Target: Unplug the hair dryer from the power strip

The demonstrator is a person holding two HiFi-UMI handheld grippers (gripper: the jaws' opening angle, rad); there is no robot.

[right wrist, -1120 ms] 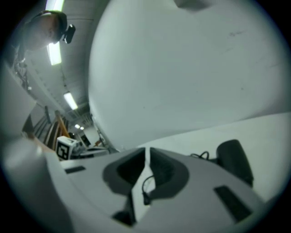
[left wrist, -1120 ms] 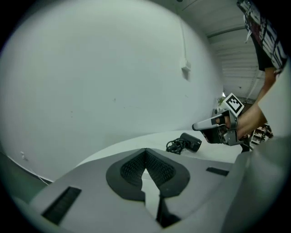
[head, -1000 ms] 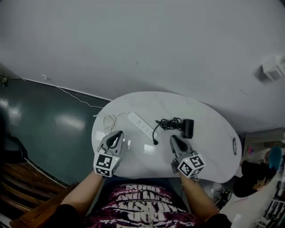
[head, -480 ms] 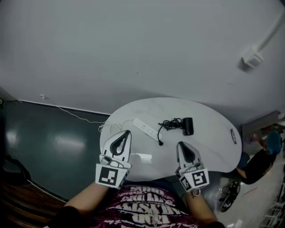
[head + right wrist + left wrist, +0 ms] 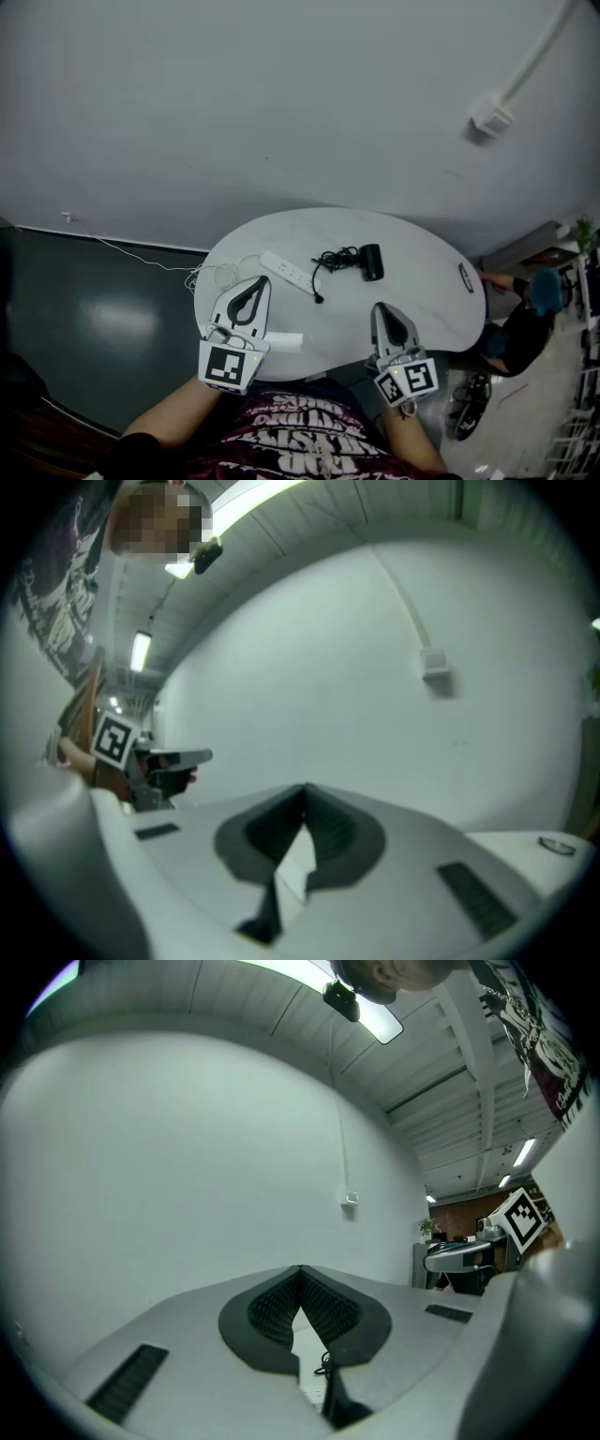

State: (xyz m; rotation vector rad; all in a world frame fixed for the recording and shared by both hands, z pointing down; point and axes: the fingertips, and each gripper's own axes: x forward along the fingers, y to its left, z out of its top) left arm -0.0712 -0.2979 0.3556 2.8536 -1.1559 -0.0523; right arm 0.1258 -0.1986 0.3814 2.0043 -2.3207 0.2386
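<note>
The hair dryer (image 5: 372, 262) lies black on the white bench (image 5: 422, 281), about 1 o'clock from its middle, with its cord (image 5: 337, 258) bunched at its 9 o'clock. The cord's tail runs down to a plug end (image 5: 319, 299). I read it as lying loose at the 4 o'clock end of the power strip (image 5: 286, 271), though it is too small on my feed to be sure. The strip's white lead (image 5: 217, 275) loops off the bench's 9 o'clock rim. My left claw (image 5: 264, 279) hangs over the 8 o'clock edge and my right claw (image 5: 377, 307) over 5 o'clock. Both are pinched together at the tips with nothing in them. A small dark oval (image 5: 466, 277) at 3 o'clock I can't identify, and a person (image 5: 525, 328) beyond that rim is mostly a dark shape.
</note>
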